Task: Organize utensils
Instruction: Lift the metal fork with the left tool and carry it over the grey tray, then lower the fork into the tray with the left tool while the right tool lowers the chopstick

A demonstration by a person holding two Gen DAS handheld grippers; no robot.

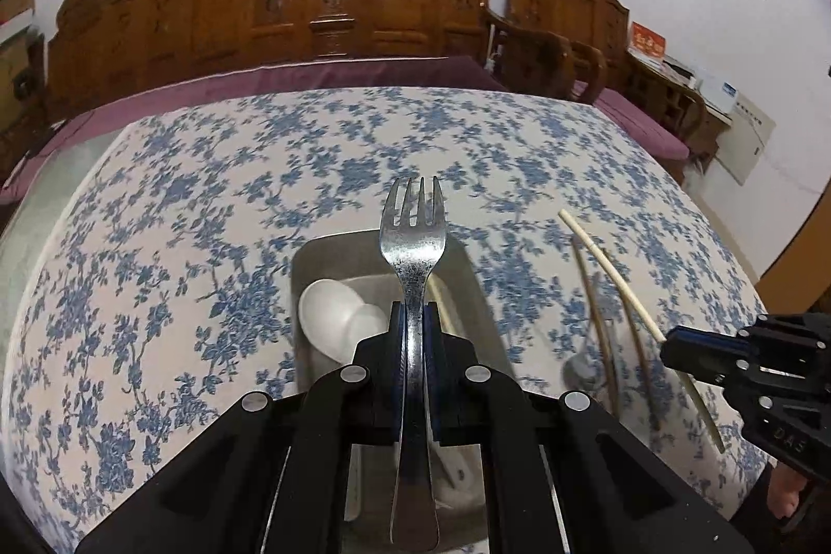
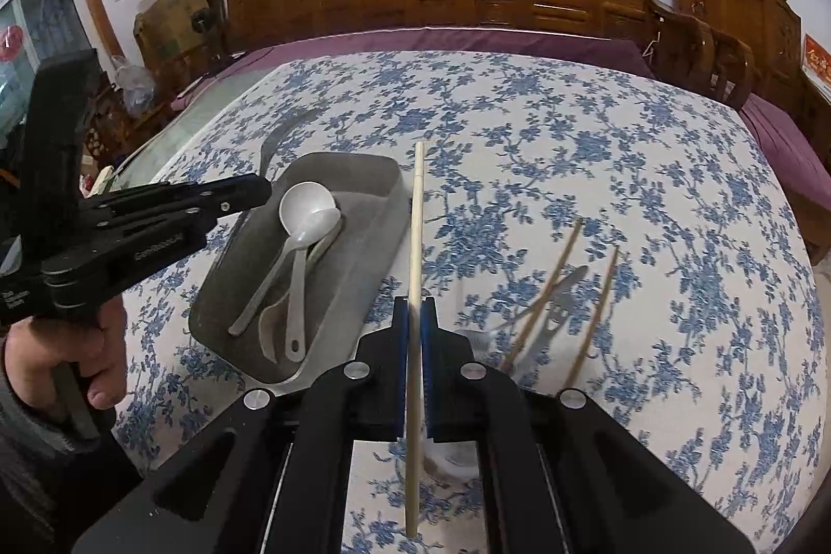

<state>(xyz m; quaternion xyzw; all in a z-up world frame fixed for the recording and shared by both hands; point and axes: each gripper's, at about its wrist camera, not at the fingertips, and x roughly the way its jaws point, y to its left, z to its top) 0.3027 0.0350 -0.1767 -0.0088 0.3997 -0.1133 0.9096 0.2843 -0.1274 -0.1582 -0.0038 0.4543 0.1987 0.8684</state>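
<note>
My left hand-held gripper (image 1: 414, 320) clamps a metal fork (image 1: 414, 237) by its handle, tines forward, above the grey tray (image 2: 363, 170) holding white spoons (image 2: 304, 211) mid-bench. My right hand-held gripper (image 2: 415, 315) pinches one pale chopstick (image 2: 415, 242) just beside the tray's right edge; two more chopsticks (image 2: 550, 284) lie on the bench (image 2: 571, 128) nearby.

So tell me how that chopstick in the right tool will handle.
The chopstick looks thin, straight and stiff, so probably light. Clamped mid-length in the right tool, its long free ends may pivot. Being round, it would likely roll once dropped in the tray.
</note>
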